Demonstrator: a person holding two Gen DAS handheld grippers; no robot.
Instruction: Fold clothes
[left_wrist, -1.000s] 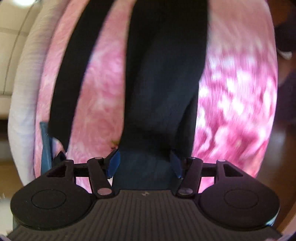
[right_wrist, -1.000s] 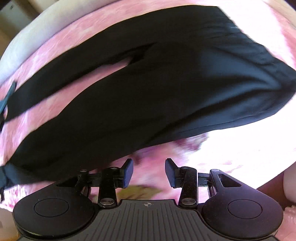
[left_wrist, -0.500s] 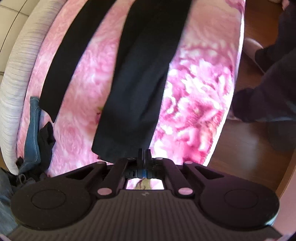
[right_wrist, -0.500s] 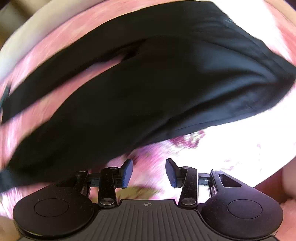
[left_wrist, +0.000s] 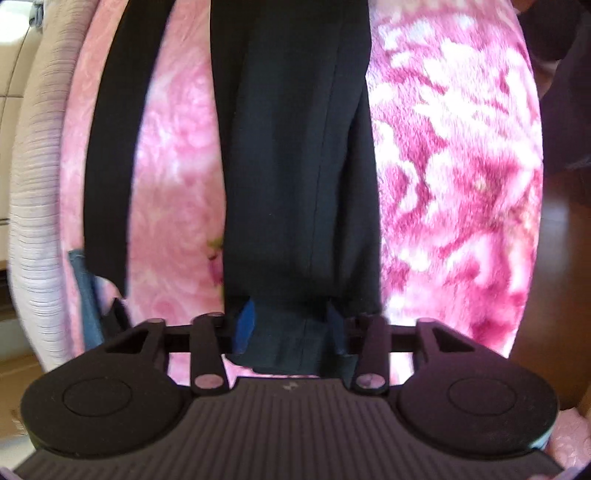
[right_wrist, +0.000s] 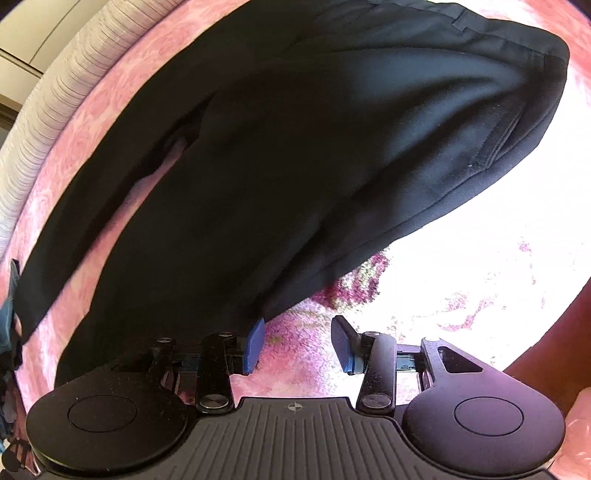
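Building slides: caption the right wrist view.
Open right gripper at the near edge of black trousers spread on a pink blanket.

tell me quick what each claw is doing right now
left claw: open, black trousers leg end between its pads
right claw: open, empty

Pink floral bed (left_wrist: 461, 166) under flat black trousers (left_wrist: 295, 147), jeans (left_wrist: 86, 306) beside.

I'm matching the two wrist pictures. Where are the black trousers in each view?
Left wrist view: the black trousers run down the middle as two legs, with one hem at the bottom centre.
Right wrist view: they fill the upper and left part, with the waistband at the top right.
Shared landmark: the ribbed white edge along the left of the pink blanket.
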